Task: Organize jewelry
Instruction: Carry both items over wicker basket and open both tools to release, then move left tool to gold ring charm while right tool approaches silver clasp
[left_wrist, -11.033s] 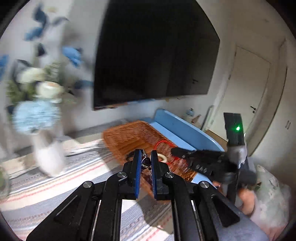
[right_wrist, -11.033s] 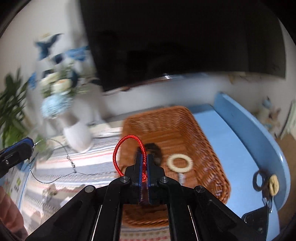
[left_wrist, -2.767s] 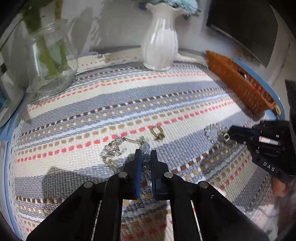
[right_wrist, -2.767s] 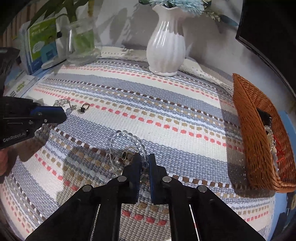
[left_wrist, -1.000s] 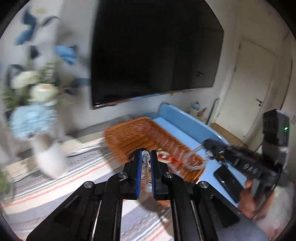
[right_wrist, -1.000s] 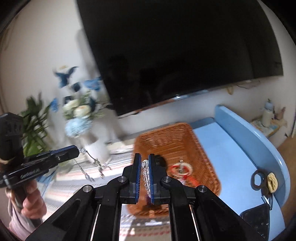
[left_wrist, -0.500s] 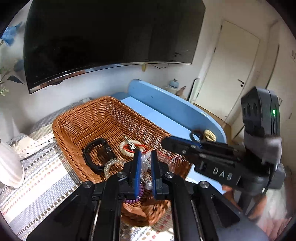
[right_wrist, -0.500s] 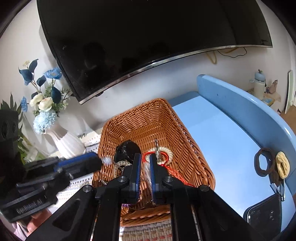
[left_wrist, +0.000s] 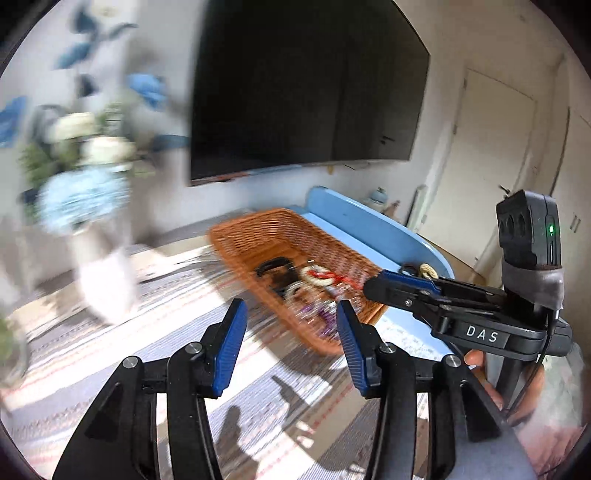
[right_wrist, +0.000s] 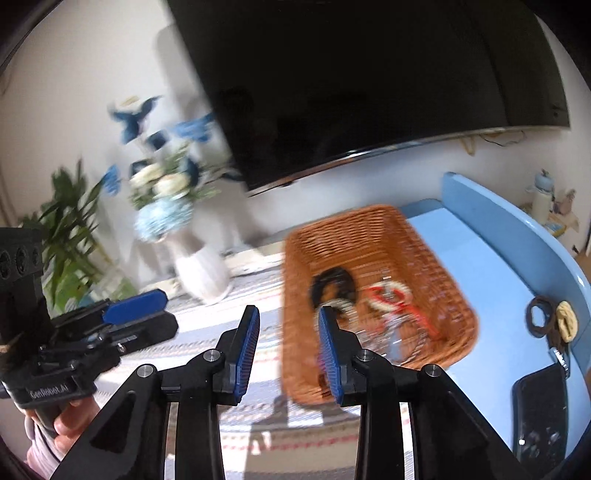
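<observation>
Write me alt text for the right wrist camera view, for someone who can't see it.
The right gripper is open and empty above a striped mat, just left of a wicker basket holding a black bangle, a red cord bracelet and beaded bracelets. The left gripper sits at the left edge, with a white flower vase and a dark TV behind.

Basket contents: motion-blurred, pieces indistinct. Vase and flowers: smeared. Phone: cut by frame edge. Basket's near corner hidden behind right gripper finger.
</observation>
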